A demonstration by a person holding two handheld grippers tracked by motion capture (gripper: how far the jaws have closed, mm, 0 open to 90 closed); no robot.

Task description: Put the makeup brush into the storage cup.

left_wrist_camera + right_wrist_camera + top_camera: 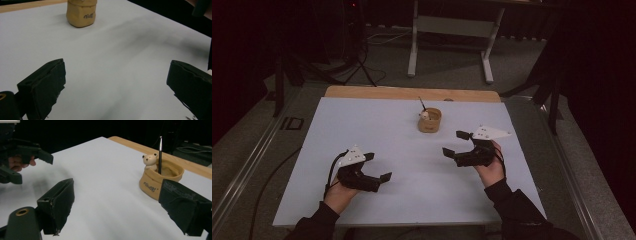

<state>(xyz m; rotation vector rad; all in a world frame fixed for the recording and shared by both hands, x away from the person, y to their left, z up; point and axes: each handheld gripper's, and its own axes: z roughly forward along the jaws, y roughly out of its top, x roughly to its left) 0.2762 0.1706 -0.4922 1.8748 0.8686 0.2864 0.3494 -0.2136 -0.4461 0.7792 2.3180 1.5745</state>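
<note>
A small tan pot (pixel 429 121) with a white bear figure (pixel 150 161) on its rim and a thin dark stick (pixel 160 153) standing in it sits on the white sheet, toward the back middle. The pot (pixel 81 13) lies ahead of my left gripper and the pot (pixel 160 180) is just beyond my right gripper's right jaw. My left gripper (pixel 377 167) hovers at the front left, open and empty. My right gripper (pixel 455 143) is right of centre, open with nothing between its jaws. In the right gripper view the left gripper (pixel 32 166) appears farther off.
A white sheet (pixel 377 125) covers the wooden table (pixel 362 92), whose bare far edge runs behind the pot. Beyond it stand a desk frame (pixel 452 30) and a tripod (pixel 359 55) on grey carpet. Metal rails (pixel 247 165) flank the table.
</note>
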